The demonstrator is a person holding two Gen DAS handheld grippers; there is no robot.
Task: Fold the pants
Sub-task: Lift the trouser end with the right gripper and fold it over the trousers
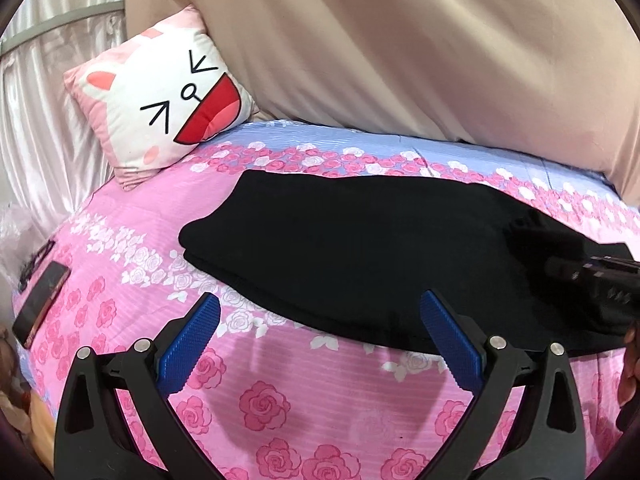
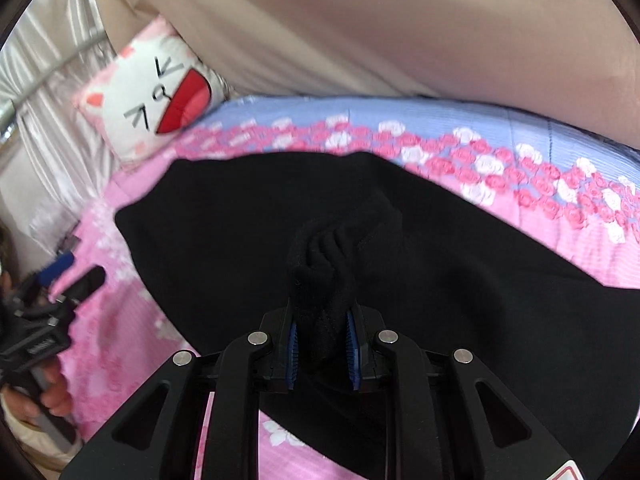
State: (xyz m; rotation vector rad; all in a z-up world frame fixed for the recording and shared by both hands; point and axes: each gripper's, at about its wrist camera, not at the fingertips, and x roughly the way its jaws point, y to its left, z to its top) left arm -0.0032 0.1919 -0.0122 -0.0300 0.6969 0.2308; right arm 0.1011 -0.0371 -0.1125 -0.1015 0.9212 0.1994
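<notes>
Black pants point(image 1: 360, 240) lie folded lengthwise across a pink rose-print bed cover point(image 1: 280, 400). My left gripper point(image 1: 320, 320) is open and empty, hovering just short of the near edge of the pants. My right gripper point(image 2: 322, 344) is shut on a bunched-up fold of the pants point(image 2: 324, 280) and holds it raised above the rest of the black cloth point(image 2: 240, 220). The right gripper's body shows at the right edge of the left wrist view point(image 1: 592, 276). The left gripper shows at the left edge of the right wrist view point(image 2: 76, 276).
A cat-face pillow point(image 1: 168, 96) leans at the far left of the bed. A beige curtain point(image 1: 400, 40) hangs behind the bed. A dark phone-like slab point(image 1: 40, 300) lies near the bed's left edge. Satin drape point(image 1: 40, 120) hangs at the left.
</notes>
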